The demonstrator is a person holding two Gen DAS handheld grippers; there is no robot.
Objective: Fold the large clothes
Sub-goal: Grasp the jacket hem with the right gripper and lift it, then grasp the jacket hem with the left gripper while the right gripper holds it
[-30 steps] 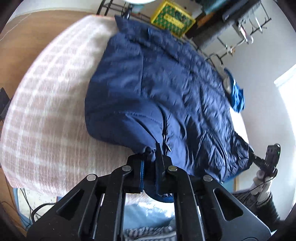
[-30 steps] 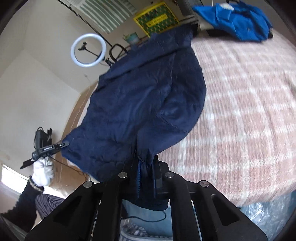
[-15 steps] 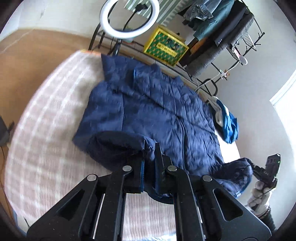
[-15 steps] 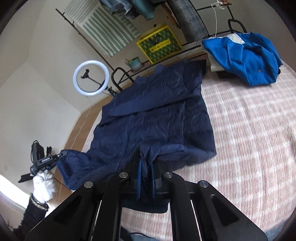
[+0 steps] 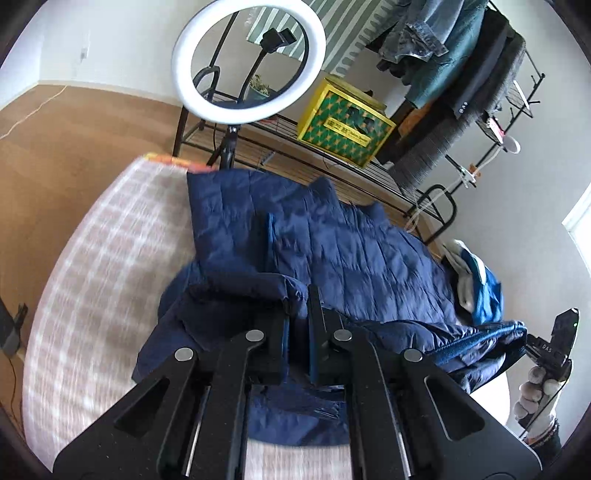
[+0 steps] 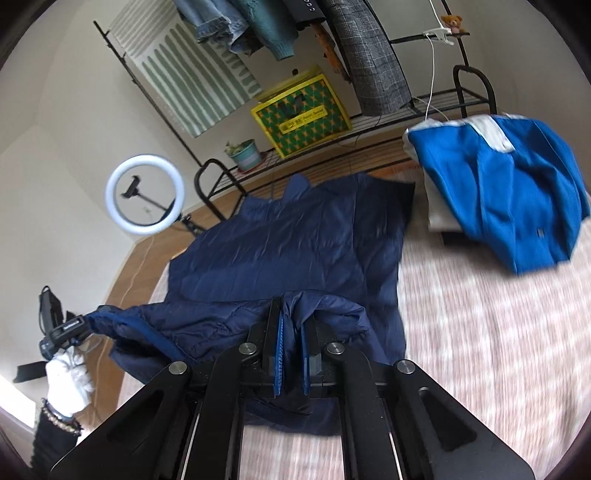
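Observation:
A large navy quilted jacket (image 5: 354, 258) lies spread on a pink checked bed (image 5: 96, 280), collar toward the far edge. My left gripper (image 5: 297, 325) is shut on the jacket's near hem, lifted and carried over the body. My right gripper (image 6: 291, 325) is shut on the other end of that hem of the jacket (image 6: 295, 251). The lifted hem hangs as a fold between the two grippers. The right gripper (image 5: 546, 347) shows in the left wrist view, and the left gripper (image 6: 62, 332) shows in the right wrist view.
A blue and white garment (image 6: 509, 184) lies on the bed (image 6: 498, 332) at the jacket's right. Beyond the bed stand a ring light (image 5: 251, 62), a yellow-green box (image 5: 343, 122) on a wire rack and a clothes rail (image 6: 280, 26) with hanging clothes.
Both grippers have carried the jacket's near hem forward over its body toward the collar. The jacket now lies flatter, with the lower part doubling over.

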